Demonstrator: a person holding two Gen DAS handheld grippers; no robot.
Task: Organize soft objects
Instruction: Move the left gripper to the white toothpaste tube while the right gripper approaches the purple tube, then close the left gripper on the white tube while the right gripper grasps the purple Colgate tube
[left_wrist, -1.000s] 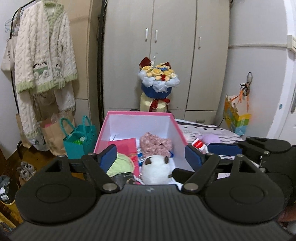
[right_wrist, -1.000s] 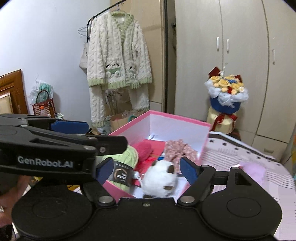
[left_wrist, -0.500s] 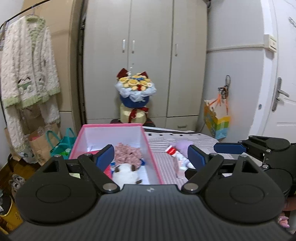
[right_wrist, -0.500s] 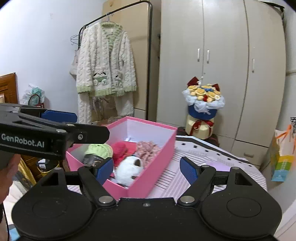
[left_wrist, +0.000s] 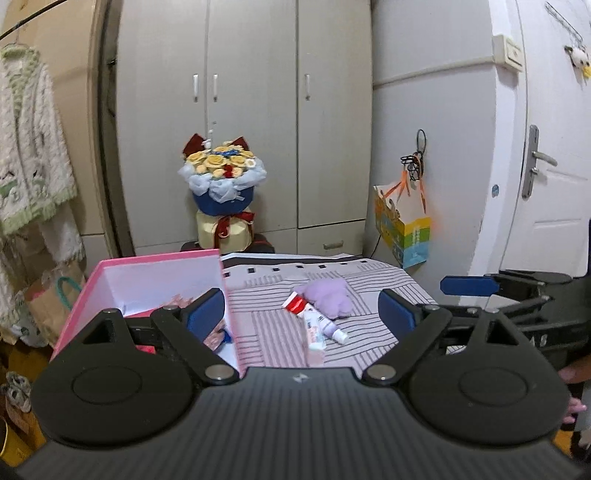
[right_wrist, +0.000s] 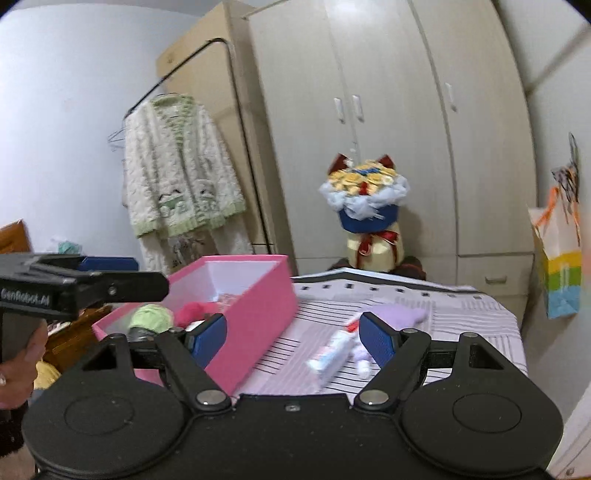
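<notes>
The left gripper fills the lower part of its own view, its blue-padded jaws spread wide with nothing between them, having just been opening. The right gripper likewise stands wide apart and empty. A hand at the left edge of the right view grips the left gripper's handle.

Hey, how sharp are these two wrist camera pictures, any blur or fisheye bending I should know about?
Left wrist view: mostly sharp, the purple plush and tubes on the striped cloth read clearly; the cardigan at the left edge smears, the door bows. Right wrist view: motion-blurred throughout, tubes and pink box soft, wardrobe leaning and curved. Even indoor light, no glare.
</notes>
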